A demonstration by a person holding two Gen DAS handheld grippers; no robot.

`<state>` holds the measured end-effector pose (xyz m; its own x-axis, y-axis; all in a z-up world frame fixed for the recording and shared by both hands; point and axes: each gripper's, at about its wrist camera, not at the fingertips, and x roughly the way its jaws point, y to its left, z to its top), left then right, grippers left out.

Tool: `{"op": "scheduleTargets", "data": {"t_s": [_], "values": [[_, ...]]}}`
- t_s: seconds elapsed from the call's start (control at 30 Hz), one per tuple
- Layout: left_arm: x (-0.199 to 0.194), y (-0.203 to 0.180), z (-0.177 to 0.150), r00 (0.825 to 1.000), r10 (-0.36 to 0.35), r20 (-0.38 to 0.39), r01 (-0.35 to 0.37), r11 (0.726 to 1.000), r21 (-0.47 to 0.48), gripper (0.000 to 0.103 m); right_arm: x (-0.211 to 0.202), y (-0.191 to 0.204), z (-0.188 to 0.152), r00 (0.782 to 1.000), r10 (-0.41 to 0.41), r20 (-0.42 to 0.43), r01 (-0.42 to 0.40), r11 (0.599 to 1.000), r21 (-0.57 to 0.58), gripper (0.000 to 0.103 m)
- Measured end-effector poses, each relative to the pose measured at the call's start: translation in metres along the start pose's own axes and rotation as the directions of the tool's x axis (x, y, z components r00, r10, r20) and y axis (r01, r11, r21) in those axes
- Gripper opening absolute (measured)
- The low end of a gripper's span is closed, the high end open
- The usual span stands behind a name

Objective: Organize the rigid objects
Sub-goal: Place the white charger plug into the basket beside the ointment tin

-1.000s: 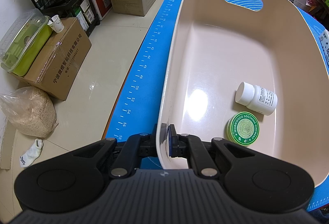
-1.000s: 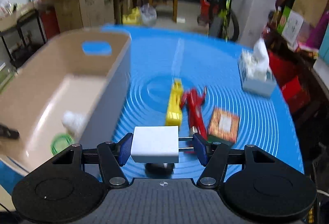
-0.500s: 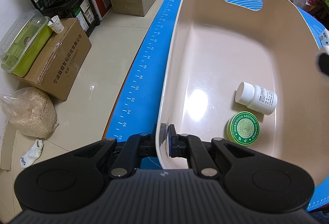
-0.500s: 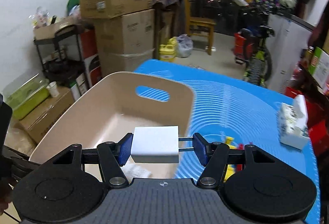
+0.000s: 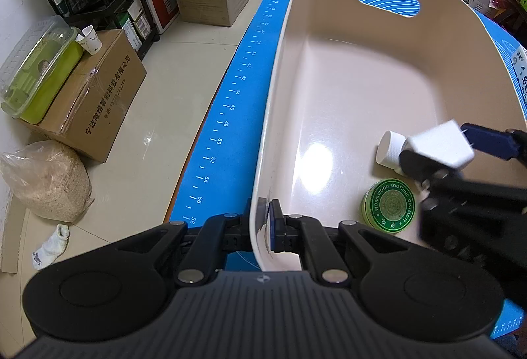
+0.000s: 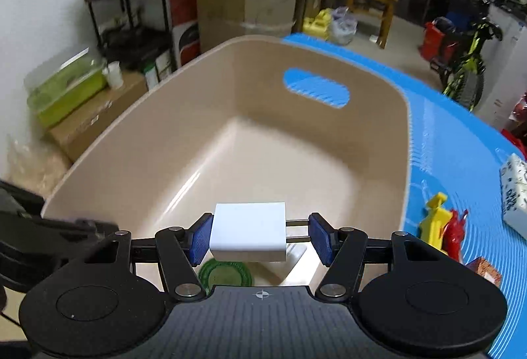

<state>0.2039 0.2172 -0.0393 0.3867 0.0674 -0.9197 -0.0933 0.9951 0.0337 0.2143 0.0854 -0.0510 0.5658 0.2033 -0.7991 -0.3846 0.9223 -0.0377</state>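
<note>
A beige plastic bin [image 5: 329,69] stands on the blue mat. My left gripper [image 5: 267,224] is shut on the bin's near rim. My right gripper [image 6: 260,237] is shut on a white plug adapter [image 6: 248,235], pins against the right pad, and holds it above the inside of the bin [image 6: 230,161]. It also shows in the left wrist view [image 5: 438,146]. A green ointment tin [image 5: 388,206] and a white pill bottle [image 5: 388,148] lie on the bin floor below the adapter. The tin shows under my right gripper [image 6: 225,275].
On the mat [image 6: 438,141] right of the bin lie a yellow toy [image 6: 433,217], a red toy [image 6: 454,234], a brown card [image 6: 487,270] and a tissue box [image 6: 513,191]. Left of the table edge the floor holds cardboard boxes [image 5: 95,92] and a bag [image 5: 46,178].
My right gripper carried the white adapter from over the mat to above the bin's inside and now enters the left wrist view. My left gripper stayed still on the rim.
</note>
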Motion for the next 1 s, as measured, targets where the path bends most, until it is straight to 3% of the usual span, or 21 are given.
{"op": "scheduleTargets", "data": {"t_s": [0.4, 0.7, 0.8, 1.0], "values": [[0.0, -0.001, 0.0, 1.0, 0.002, 0.0, -0.002, 1.0, 0.002, 0.009, 0.017, 0.011, 0.0, 0.99, 0.032, -0.137, -0.037, 0.999, -0.034, 0.066], [0.001, -0.001, 0.0, 1.0, 0.002, -0.001, -0.002, 1.0, 0.002, 0.009, 0.0, 0.001, 0.005, 0.995, 0.076, -0.069, -0.072, 0.996, 0.047, 0.076], [0.001, -0.001, 0.0, 1.0, 0.002, -0.001, -0.002, 1.0, 0.001, 0.009, -0.015, -0.003, 0.01, 0.999, 0.041, -0.012, -0.04, 0.998, 0.041, 0.084], [0.001, -0.002, 0.0, 1.0, 0.003, -0.001, -0.003, 1.0, 0.002, 0.009, -0.04, -0.023, 0.024, 0.998, 0.007, 0.067, -0.012, 0.996, 0.084, 0.086]]}}
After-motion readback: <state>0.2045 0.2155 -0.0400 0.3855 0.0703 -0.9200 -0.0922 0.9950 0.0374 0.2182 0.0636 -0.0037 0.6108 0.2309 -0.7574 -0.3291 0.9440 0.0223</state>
